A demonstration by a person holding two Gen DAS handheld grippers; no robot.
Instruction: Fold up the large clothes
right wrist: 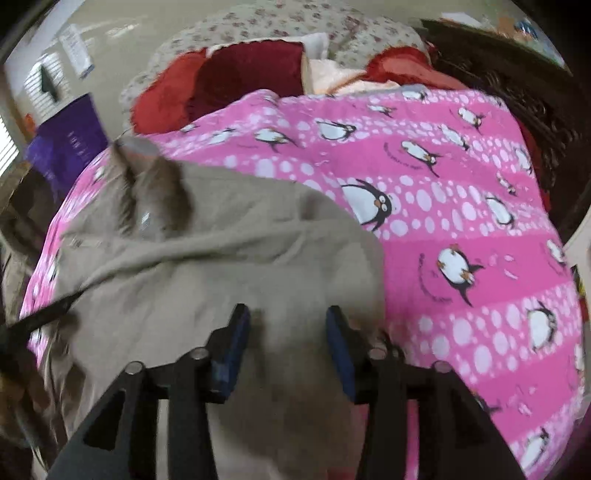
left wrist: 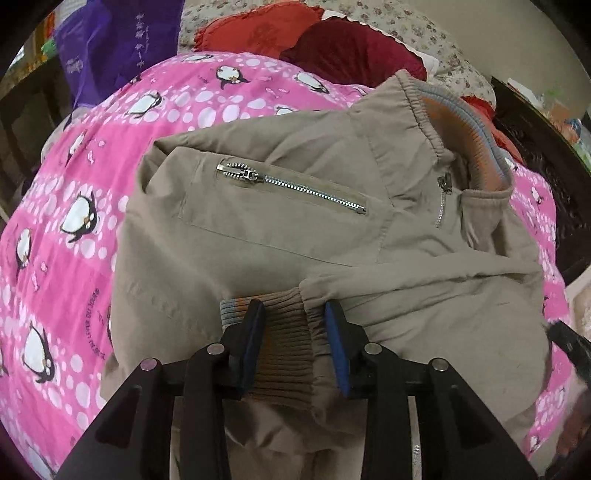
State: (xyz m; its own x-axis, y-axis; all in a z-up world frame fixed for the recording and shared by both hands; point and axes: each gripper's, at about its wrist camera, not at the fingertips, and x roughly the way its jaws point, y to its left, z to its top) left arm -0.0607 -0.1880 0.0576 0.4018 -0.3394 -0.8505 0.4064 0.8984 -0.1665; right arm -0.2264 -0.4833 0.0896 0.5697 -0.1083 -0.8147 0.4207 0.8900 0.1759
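A beige jacket (left wrist: pixel 277 229) lies front-up on the pink penguin blanket (left wrist: pixel 74 184), with a chest zip pocket (left wrist: pixel 291 188) and a ribbed collar (left wrist: pixel 476 136) at the far right. One sleeve is folded across the body, and its brown ribbed cuff (left wrist: pixel 288 343) lies between the fingers of my left gripper (left wrist: pixel 293 314), which is open. In the right wrist view the jacket (right wrist: pixel 221 266) fills the left and middle, blurred. My right gripper (right wrist: pixel 286 314) is open just above the jacket's right part, near its edge.
Red and dark red cushions (left wrist: pixel 332 40) and a floral pillow (right wrist: pixel 295 26) lie at the head of the bed. A purple bag (left wrist: pixel 110 44) stands at the far left. Dark carved furniture (right wrist: pixel 498 74) is at the right. Pink blanket (right wrist: pixel 461 221) spreads right of the jacket.
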